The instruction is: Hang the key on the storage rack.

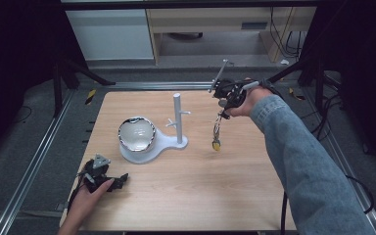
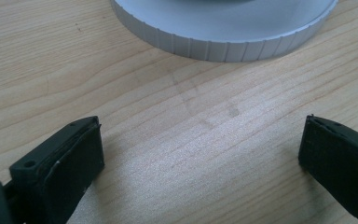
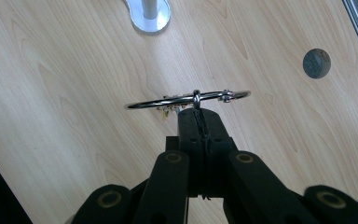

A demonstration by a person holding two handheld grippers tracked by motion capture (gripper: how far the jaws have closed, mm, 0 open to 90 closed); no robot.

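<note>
Silver metal catches the light where our right gripper (image 3: 200, 122) has its black jaws pressed together on a thin key ring (image 3: 189, 99), held in the air to the right of the white stand (image 1: 177, 119). From the high view, a small chain with a yellow charm (image 1: 216, 144) dangles beneath it. We judge the ring is meant for one of the stand's short pegs, so the lift looks done and the hanging remains. Left of the stand's post, a glossy rounded bowl (image 1: 136, 133) sits on its ribbed, matte base. Our left gripper (image 2: 200, 154) rests low on the pale wood-grain table (image 1: 186, 191), near the base, jaws spread wide and empty.
</note>
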